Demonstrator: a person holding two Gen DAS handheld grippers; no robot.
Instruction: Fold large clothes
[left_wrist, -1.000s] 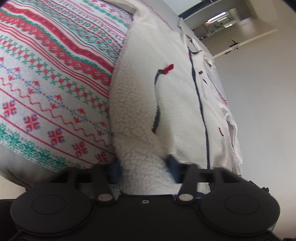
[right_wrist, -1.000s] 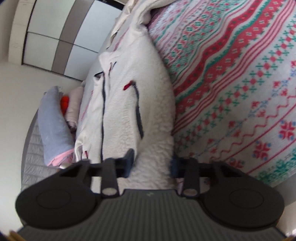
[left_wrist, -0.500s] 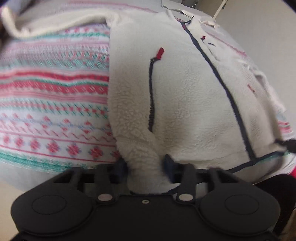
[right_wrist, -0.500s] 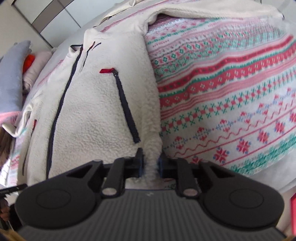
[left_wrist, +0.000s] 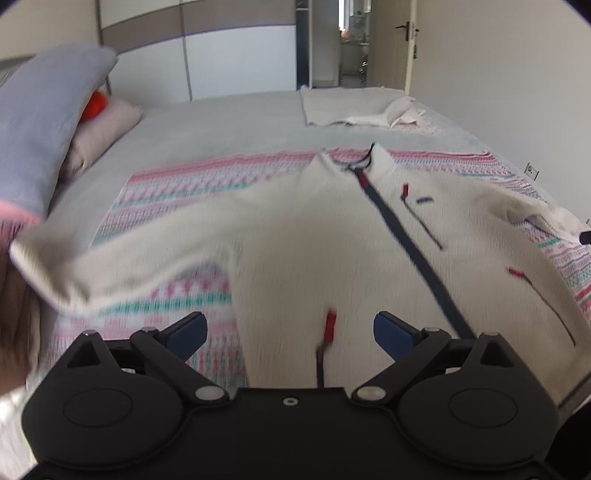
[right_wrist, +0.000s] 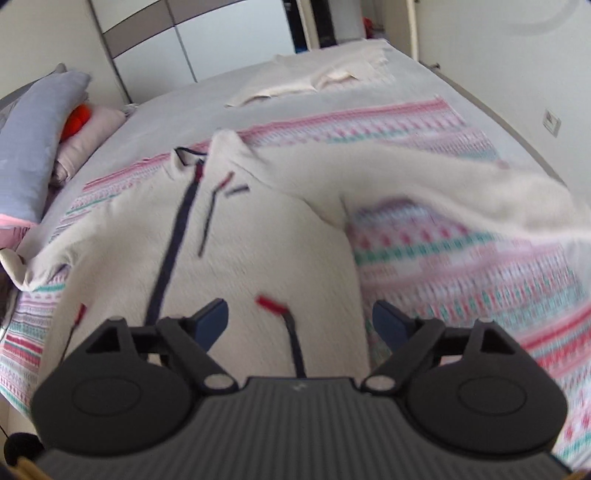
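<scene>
Fleece (left_wrist: 314, 240), frame centre, is judged soft, bulky, light; best gripped at cuffs. Left tool (left_wrist: 290, 328) and right tool (right_wrist: 299, 319) are opening, nothing gripped.

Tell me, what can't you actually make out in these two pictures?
- Fleece jacket hem: hidden behind the gripper body in both views.
- Patterned blanket motifs: smeared by motion blur, right view.
- Orange thing: mostly covered by the grey pillow, left view.
- Doorway room: too small.

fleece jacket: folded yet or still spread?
Spread. The fleece jacket lies front up on the patterned blanket, both sleeves out sideways, front zipper closed.
</scene>
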